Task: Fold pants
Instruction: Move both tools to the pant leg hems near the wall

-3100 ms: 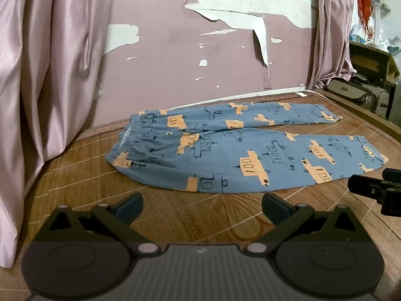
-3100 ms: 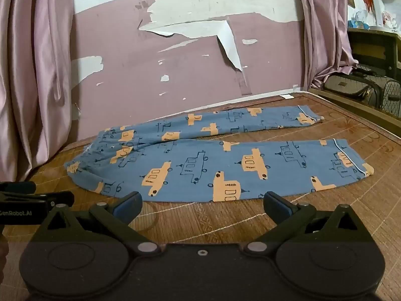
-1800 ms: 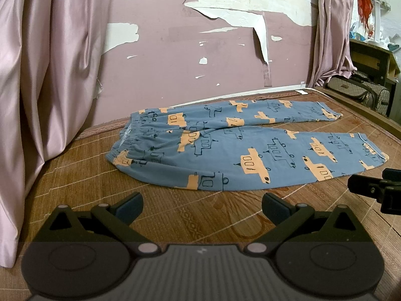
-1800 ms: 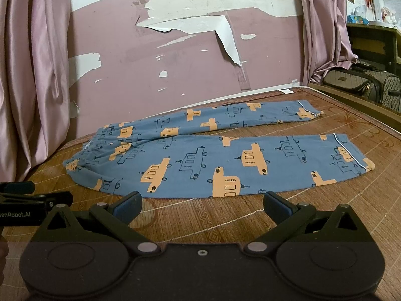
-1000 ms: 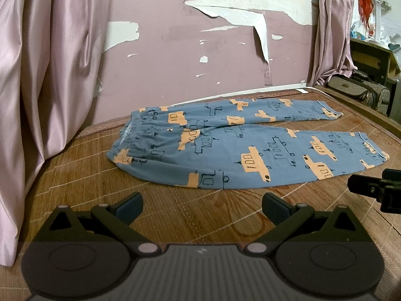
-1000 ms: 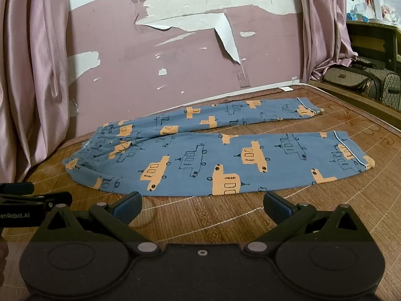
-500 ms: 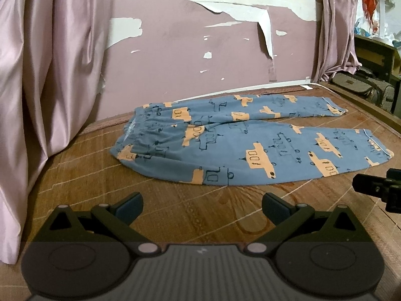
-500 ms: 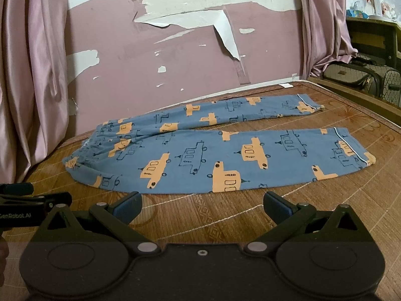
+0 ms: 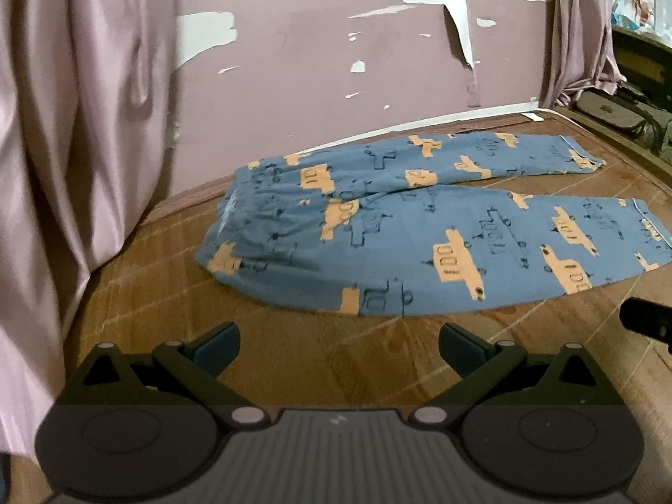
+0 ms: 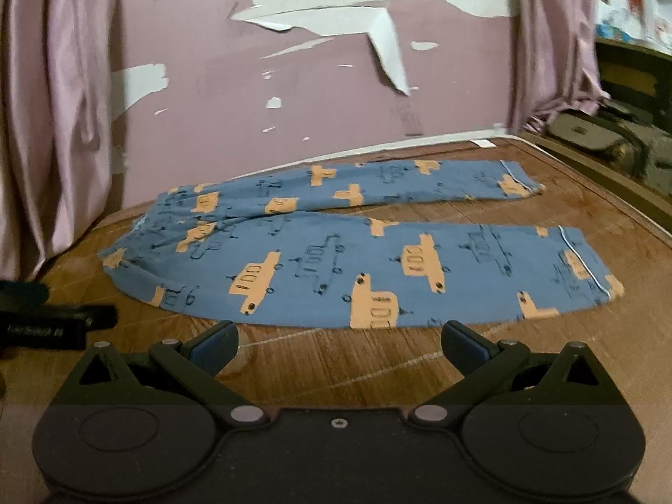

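Two grippers, both empty, over a woven brown mat (image 9: pixel 294 361). Left gripper (image 9: pixel 339 346): fingers spread wide apart, nothing between them, held just short of the near edge of the pants (image 9: pixel 420 243). Right gripper (image 10: pixel 338 346): fingers likewise wide apart, tips just short of the near hem line of the cloth, not touching it.

Pants: blue fabric with orange vehicle print and dark outline drawings. Lying flat and unfolded on the mat, waistband to the left, both legs running to the right. Far leg angles toward the wall; near leg lies closer to the grippers. A narrow wedge of bare mat shows between the two legs toward the cuffs. Waistband is gathered and wrinkled. Near cuff carries a thin white trim line.

Each gripper shows at the edge of the other's view: right one as a dark tip at the right margin of the left wrist view, left one as a dark bar at the left margin of the right wrist view.

Background: pink wall (image 10: pixel 319 96) with peeling patches, pink satin curtain (image 9: pixel 75 126) at left, another curtain at far right.
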A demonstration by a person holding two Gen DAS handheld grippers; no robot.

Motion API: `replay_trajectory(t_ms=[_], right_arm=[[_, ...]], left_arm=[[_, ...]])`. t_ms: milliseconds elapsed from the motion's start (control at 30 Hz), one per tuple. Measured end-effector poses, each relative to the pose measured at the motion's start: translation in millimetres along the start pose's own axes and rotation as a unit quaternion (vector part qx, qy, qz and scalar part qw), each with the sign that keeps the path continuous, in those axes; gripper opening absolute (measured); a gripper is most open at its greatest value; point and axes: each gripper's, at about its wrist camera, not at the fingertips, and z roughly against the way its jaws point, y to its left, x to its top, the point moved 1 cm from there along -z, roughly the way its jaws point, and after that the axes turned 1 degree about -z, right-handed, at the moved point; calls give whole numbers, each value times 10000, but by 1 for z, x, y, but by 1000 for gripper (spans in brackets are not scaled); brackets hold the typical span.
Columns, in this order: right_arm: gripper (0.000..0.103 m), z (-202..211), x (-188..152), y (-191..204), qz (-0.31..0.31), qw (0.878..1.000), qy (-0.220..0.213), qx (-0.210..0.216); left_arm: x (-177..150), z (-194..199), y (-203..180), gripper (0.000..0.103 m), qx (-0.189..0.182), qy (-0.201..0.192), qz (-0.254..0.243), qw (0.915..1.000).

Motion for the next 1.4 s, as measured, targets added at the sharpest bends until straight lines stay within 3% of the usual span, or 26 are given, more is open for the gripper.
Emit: replay_trajectory(t_ms=[267, 500, 733, 867, 1167, 1400], right_arm=[[103, 1, 43, -13, 491, 9972, -287, 481], [103, -6, 81, -23, 843, 9931, -374, 727], [103, -28, 108, -29, 650, 9895, -328, 1248], [103, -41, 117, -26, 675, 9878, -423, 1335], [103, -97, 135, -30, 1023, 9854, -243, 1337], [103, -184, 145, -42, 1499, 9795, 319, 1309]], left_arm=[[56, 0, -1, 103, 50, -227, -675, 9974], [92, -9, 0, 103, 31, -361, -852, 9957], [113, -26, -4, 103, 67, -429, -1296, 9906], [120, -38, -6, 103, 25, -474, -1467, 9880], [142, -81, 5, 103, -10, -334, -1757, 9839], [174, -138, 51, 103, -145, 78, -1797, 9836]])
